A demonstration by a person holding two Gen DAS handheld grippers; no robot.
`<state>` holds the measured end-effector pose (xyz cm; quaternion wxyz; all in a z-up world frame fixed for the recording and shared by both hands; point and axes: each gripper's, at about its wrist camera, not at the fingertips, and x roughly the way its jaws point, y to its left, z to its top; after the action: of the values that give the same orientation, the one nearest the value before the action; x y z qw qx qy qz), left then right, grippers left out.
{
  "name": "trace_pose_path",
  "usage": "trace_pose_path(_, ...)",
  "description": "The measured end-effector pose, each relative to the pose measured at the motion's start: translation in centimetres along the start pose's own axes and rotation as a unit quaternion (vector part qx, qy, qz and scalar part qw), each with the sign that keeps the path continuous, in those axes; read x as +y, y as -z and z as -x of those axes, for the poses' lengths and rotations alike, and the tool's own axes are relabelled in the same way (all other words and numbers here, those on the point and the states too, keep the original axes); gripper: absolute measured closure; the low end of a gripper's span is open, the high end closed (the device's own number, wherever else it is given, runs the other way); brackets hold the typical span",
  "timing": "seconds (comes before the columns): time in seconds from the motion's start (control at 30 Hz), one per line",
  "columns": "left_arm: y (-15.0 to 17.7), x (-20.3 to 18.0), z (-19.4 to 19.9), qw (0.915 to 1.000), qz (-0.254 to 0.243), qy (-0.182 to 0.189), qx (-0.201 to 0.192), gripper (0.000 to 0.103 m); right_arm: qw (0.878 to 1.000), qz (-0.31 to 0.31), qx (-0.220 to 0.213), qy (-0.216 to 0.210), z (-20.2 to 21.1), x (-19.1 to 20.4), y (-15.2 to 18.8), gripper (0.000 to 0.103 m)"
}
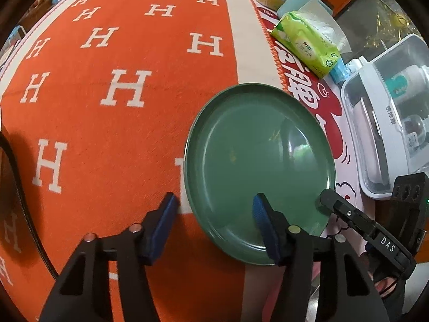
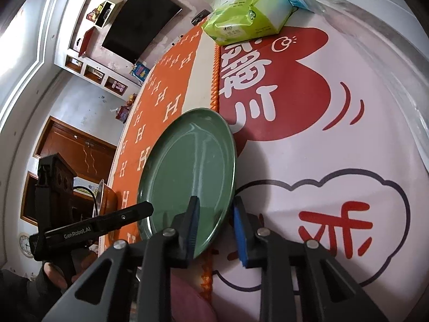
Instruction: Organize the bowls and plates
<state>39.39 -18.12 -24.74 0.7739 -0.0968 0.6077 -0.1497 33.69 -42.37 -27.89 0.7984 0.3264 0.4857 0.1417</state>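
A dark green plate (image 1: pixel 260 161) lies flat where the orange cloth meets the white mat. My left gripper (image 1: pixel 214 198) is open and straddles the plate's near left rim, one blue pad outside on the cloth and the other above the plate's floor. My right gripper (image 2: pixel 215 202) straddles the opposite rim of the plate (image 2: pixel 187 171). Its outer pad is close beside the rim, while green shows between the inner pad and the rim, so it is open. In the left wrist view one black right-gripper finger (image 1: pixel 348 214) reaches over the plate's right edge.
An orange cloth with white H letters (image 1: pixel 107 94) covers the table's left part, and a white mat with red print (image 2: pixel 335 134) its right. A green tissue pack (image 1: pixel 305 45) lies beyond the plate. A clear plastic box with bottles (image 1: pixel 388 123) stands at the right.
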Motion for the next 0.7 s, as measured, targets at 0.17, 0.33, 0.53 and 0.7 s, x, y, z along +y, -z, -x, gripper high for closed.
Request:
trace_pose_path(0.17,0.1,-0.2,0.0,0.9998,-0.004,-0.017,-0.006,0.066,1.000,-0.015,-0.002,-0.005,0.1,-0.6,0.1,0.087)
trace_pose_path(0.33,0.3,0.1,0.0,0.9996,0.005,-0.022,-0.017,0.076,1.000,-0.022,-0.002,-0.007,0.1,-1.0,0.1,0.092)
trace_pose_path(0.53,0.4,0.5,0.1,0.9995,0.010,-0.025,-0.019,0.081,1.000,-0.026,-0.003,-0.009,0.0,-1.1,0.0,0.093)
trace_pose_path(0.7,0.5,0.4,0.2,0.9994,0.010,-0.029,-0.018,0.081,1.000,-0.027,-0.001,-0.005,0.1,-1.1,0.1,0.093)
